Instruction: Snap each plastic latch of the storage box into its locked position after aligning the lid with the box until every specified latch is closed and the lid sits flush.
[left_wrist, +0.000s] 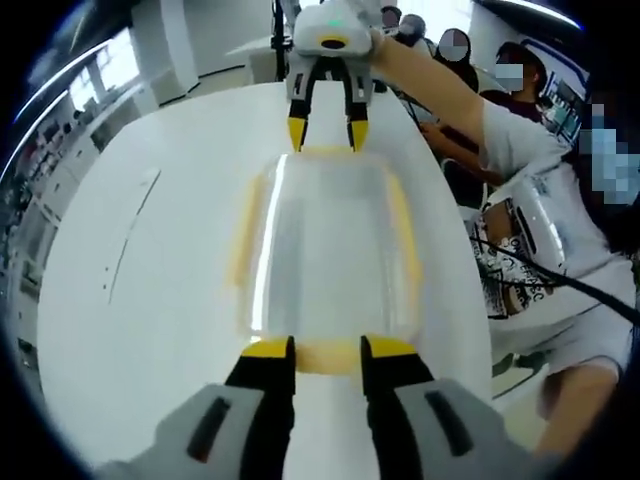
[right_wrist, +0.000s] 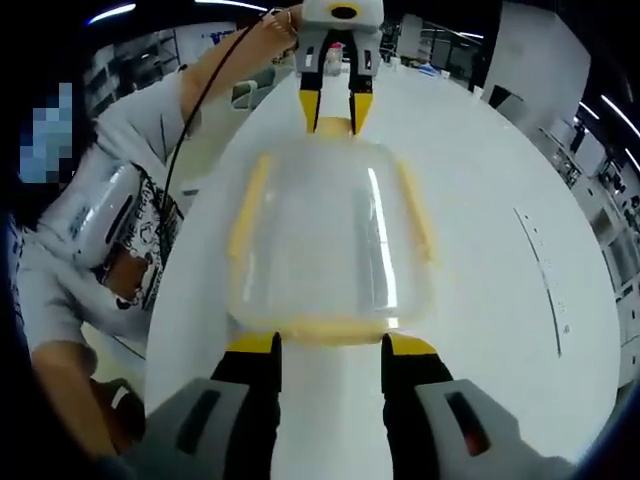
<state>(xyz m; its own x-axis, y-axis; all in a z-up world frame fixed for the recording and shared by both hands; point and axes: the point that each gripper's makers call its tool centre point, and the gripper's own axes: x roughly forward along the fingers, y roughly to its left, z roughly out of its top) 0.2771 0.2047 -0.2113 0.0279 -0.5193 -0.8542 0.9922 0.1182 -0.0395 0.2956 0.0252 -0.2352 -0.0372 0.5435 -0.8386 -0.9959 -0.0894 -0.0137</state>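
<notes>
A clear box with yellow latches lies on a white table, between the left gripper and right gripper, jaws spread at opposite ends.

Storage box mid-table, bare tabletop along both long sides

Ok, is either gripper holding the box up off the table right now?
No. In the left gripper view the storage box sits flat on the white table, with the left gripper and right gripper open at opposite ends.
</notes>
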